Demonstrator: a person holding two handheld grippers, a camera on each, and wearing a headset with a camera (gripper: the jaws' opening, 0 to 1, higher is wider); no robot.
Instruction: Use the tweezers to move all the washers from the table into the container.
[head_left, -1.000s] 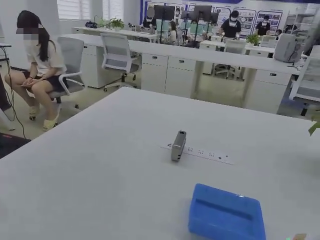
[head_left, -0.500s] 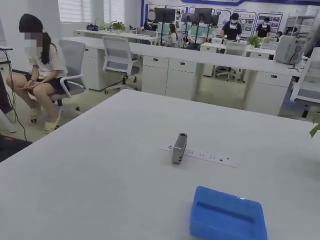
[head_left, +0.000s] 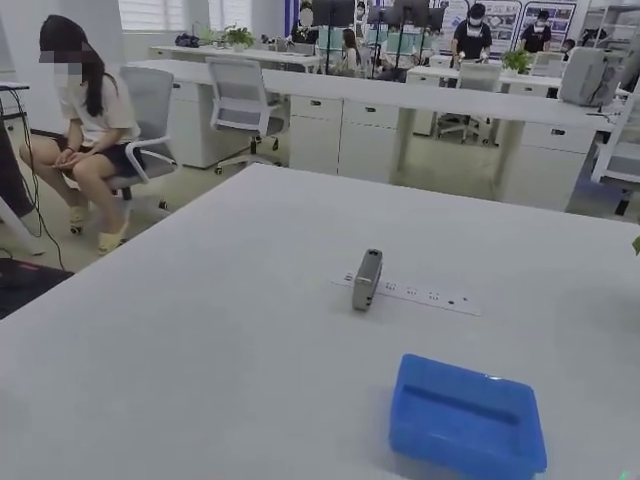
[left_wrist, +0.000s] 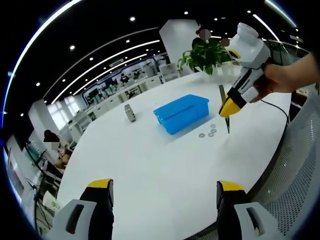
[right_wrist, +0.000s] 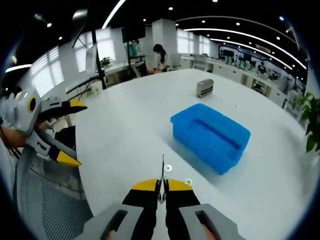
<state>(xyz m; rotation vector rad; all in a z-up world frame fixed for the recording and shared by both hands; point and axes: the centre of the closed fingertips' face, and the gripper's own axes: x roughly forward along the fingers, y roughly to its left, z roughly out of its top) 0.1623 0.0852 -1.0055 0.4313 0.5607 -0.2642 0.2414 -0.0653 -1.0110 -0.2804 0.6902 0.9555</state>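
The blue container (head_left: 468, 415) stands open on the white table (head_left: 200, 330). In the right gripper view my right gripper (right_wrist: 161, 186) is shut on thin tweezers (right_wrist: 162, 170), whose tip points down over the table. Two small washers (right_wrist: 168, 168) lie beside that tip, in front of the container (right_wrist: 210, 135). My left gripper (left_wrist: 164, 192) is wide open with nothing between its fingers. Its view has the right gripper (left_wrist: 229, 106) holding the tweezers (left_wrist: 225, 120) just above several washers (left_wrist: 207, 133), near the container (left_wrist: 181, 112). The left gripper (right_wrist: 72, 132) hangs off the table's near edge.
A white power strip (head_left: 415, 293) with a grey adapter (head_left: 366, 279) lies beyond the container. A potted plant (left_wrist: 205, 52) stands at the table's far end. A person (head_left: 85, 110) sits on a chair to the left, with desks and chairs behind.
The head camera has tilted and shifted a little, so the whole picture has slid. Container, power strip and adapter lie where they were.
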